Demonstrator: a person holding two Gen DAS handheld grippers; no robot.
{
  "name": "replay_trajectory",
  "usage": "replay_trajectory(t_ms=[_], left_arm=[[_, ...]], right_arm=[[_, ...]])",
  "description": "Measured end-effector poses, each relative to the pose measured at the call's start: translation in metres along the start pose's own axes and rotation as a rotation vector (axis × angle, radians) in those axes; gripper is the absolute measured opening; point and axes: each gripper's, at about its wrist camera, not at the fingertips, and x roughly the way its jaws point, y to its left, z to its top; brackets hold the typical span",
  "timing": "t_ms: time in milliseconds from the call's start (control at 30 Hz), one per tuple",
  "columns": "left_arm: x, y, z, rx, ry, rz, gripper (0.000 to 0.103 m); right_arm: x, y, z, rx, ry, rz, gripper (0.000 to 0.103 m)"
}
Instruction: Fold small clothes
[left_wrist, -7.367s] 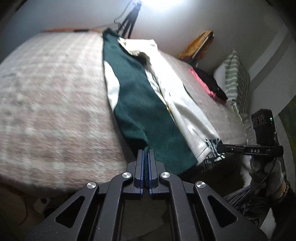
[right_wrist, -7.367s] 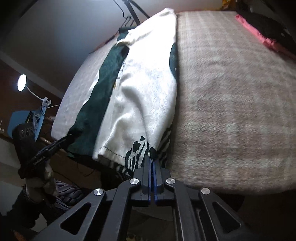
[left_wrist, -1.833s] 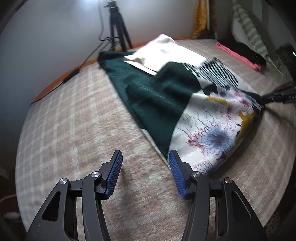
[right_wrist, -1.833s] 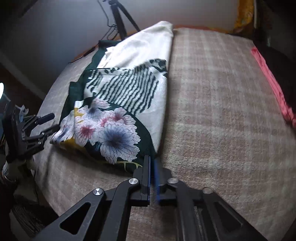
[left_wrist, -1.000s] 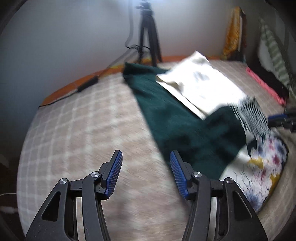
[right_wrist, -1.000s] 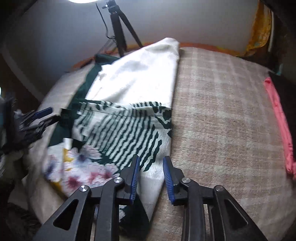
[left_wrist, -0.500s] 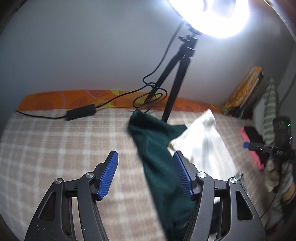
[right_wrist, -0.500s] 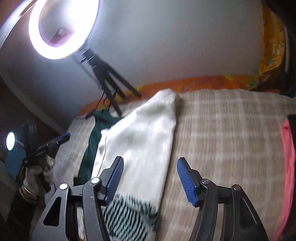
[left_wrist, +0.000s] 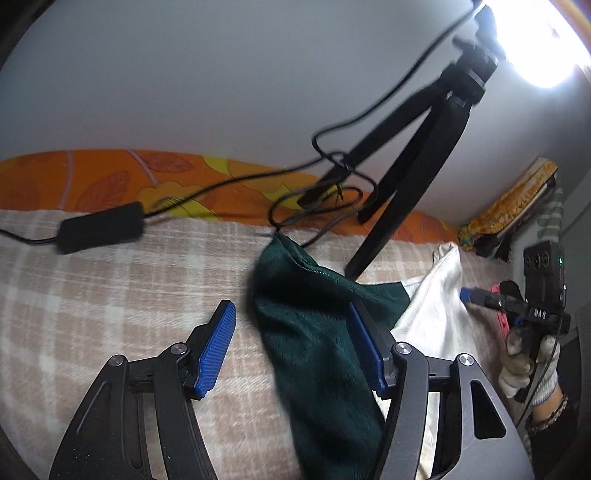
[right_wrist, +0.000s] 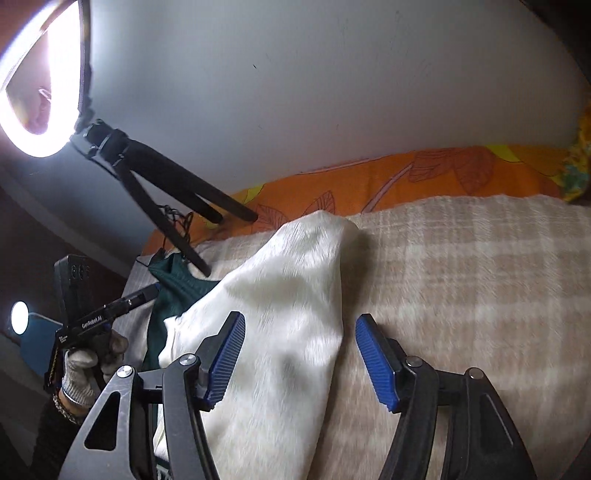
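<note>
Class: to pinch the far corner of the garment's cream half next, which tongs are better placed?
Probably the right tongs: open, with the cream half between their fingers. The left tongs frame the green half.

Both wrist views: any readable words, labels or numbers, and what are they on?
"DAS": white letters on the right gripper body, seen from the left wrist view.
"GenRobot.AI": white print along the left gripper body, seen from the right wrist view.
Smaller print below it: too small to read.
Nothing readable on the garment.

Home bedroom: plaid-blanketed bed (left_wrist: 110, 280), ring light (right_wrist: 37, 92) on tripod (left_wrist: 417, 177).
</note>
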Motion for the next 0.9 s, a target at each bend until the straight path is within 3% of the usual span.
replay_trajectory(t_ms=[200, 233, 267, 367, 433, 467, 600, 900], left_arm=[[0.008, -0.009, 0.005, 0.042, -0.016, 0.027, 0.057], [0.008, -0.009, 0.006, 0.034, -0.019, 0.031, 0.051], [0.009, -0.009, 0.007, 0.027, -0.020, 0.025, 0.038], [0.010, -0.012, 0.008, 0.035, -0.027, 0.019, 0.013], [0.007, -0.015, 0.008, 0.050, -0.051, 0.017, 0.007], [0.005, -0.016, 0.008, 0.052, -0.067, 0.011, 0.004], [-0.012, -0.025, 0.007, 0.084, -0.122, 0.000, 0.002], [-0.071, -0.061, -0.009, 0.191, -0.203, -0.016, 0.001]], right_arm=[[0.012, -0.001, 0.014, 0.005, -0.003, 0.023, 0.067], [0.012, -0.001, 0.015, 0.010, -0.006, 0.029, 0.067], [0.012, -0.001, 0.016, 0.013, -0.010, 0.033, 0.063], [0.016, 0.002, 0.019, 0.015, -0.005, 0.040, 0.032], [0.017, 0.007, 0.017, 0.002, 0.002, 0.027, 0.021], [0.017, 0.011, 0.016, -0.015, 0.001, 0.014, 0.010], [0.000, 0.031, 0.016, -0.066, -0.043, -0.004, 0.003], [-0.059, 0.076, -0.001, -0.174, -0.113, -0.018, 0.002]])
